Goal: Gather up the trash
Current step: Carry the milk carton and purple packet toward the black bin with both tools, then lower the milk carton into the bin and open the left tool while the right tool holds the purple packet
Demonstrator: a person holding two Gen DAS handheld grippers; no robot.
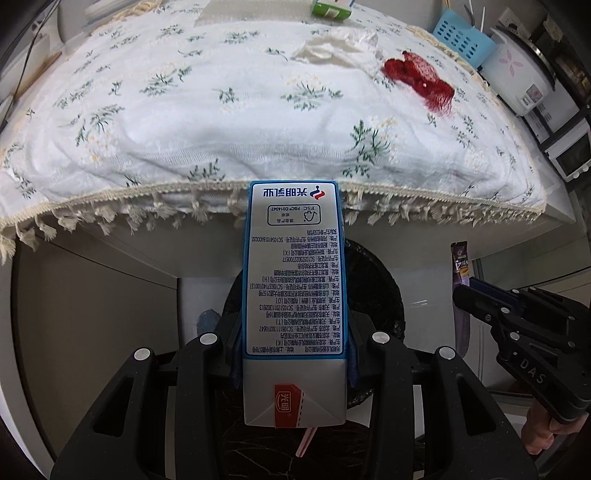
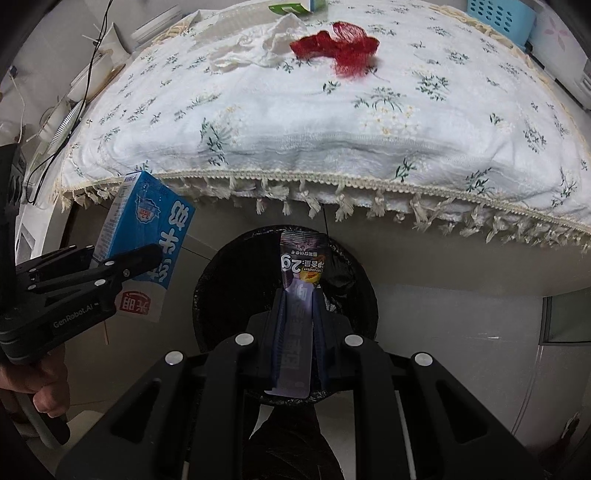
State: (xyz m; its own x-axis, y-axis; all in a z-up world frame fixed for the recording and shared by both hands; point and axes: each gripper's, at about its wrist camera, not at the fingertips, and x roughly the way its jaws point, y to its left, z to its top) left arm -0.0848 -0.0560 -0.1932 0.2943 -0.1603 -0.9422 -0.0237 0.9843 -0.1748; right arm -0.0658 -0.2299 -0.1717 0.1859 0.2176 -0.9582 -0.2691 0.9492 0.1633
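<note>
My left gripper is shut on a blue and white milk carton with a straw at its near end. The carton hangs over a bin lined with a black bag, below the table edge. In the right wrist view my right gripper is shut on a purple snack sachet, directly above the same bin. The left gripper with the carton shows at the left there. The right gripper and sachet show at the right of the left wrist view.
On the floral tablecloth lie a red net and crumpled white wrapping. A green box, a blue basket and a rice cooker stand at the far side. The fringed table edge overhangs the bin.
</note>
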